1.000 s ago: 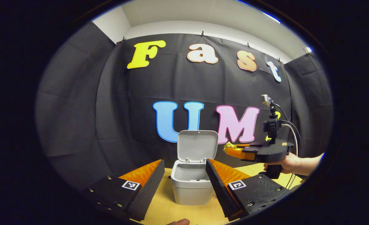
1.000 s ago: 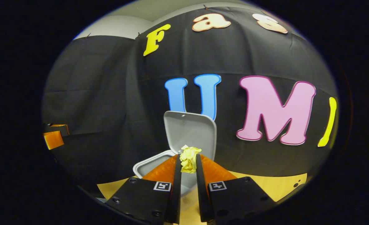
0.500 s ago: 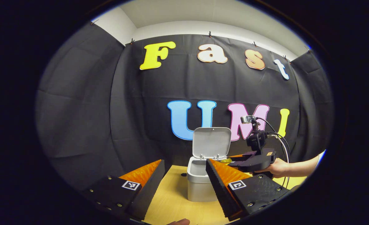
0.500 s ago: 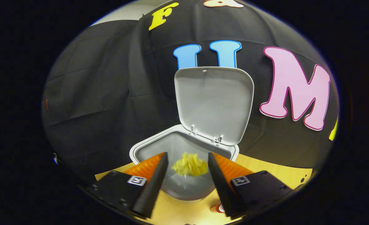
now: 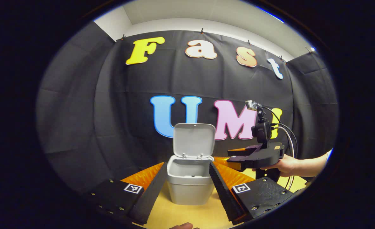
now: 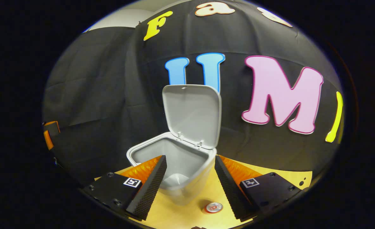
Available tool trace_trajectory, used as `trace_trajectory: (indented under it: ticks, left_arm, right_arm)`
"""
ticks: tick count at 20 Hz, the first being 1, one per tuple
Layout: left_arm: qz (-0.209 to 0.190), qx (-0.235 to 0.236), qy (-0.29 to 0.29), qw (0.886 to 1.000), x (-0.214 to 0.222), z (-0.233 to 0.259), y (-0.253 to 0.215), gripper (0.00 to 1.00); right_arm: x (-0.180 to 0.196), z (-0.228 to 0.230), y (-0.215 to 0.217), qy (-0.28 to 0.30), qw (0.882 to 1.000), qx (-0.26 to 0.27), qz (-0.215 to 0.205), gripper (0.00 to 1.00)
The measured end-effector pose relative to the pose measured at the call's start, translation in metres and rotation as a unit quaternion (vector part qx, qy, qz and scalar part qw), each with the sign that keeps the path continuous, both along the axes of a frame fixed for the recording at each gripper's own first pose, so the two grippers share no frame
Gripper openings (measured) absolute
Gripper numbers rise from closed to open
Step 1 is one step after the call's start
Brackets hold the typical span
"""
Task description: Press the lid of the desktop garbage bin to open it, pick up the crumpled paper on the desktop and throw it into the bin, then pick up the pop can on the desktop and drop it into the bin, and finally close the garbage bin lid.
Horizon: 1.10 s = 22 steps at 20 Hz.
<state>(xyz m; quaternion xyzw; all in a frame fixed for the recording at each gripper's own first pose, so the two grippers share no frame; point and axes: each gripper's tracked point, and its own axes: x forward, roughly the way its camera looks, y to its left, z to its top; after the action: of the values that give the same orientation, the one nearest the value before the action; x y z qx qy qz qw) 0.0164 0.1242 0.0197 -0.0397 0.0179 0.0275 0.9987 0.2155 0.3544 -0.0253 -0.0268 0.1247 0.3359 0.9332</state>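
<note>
**Lid up, can next, lid to close after**

In the left gripper view, the left gripper (image 5: 187,187) sits low at 6 o'clock with its jaws wide apart, gripping nothing; the grey garbage bin (image 5: 190,187) stands on the tabletop (image 5: 187,214) between them but beyond the tips, not touched. Its lid (image 5: 194,140) is tipped up at 12 o'clock of the bin body, so the opening step looks done. At 3 o'clock a hand (image 5: 281,165) holds the right gripper (image 5: 235,157) level beside the bin's rim.

In the right gripper view, the right gripper (image 6: 189,178) hangs over the open bin, jaws well apart and empty. No crumpled paper is between them; the bin's inside is only partly visible, so I cannot confirm the paper lies in it, though that seems likely. The pop can (image 6: 213,207) stands upright on the tabletop at 6 o'clock, just in front of the bin, untouched. By my reading, picking up the can and closing the lid remain.
</note>
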Motion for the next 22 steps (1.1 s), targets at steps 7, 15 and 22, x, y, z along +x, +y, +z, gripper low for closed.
trace_trajectory:
  ticks: [7, 15, 22]
  left_arm:
    - [-0.068, 0.0, 0.011, 0.998, 0.062, -0.047, -0.106, 0.88]
    - [-0.105, 0.02, 0.032, 0.994, 0.136, -0.144, -0.19, 0.88]
    - [-0.089, 0.018, 0.065, 0.994, 0.191, -0.212, -0.197, 0.87]
  right_arm:
    - [-0.004, 0.012, -0.115, -0.005, 0.998, 0.006, -0.07, 0.98]
    - [-0.009, -0.028, -0.231, 0.027, 0.99, -0.034, -0.133, 0.98]
    - [-0.015, -0.074, -0.26, 0.077, 0.986, -0.041, -0.144, 0.98]
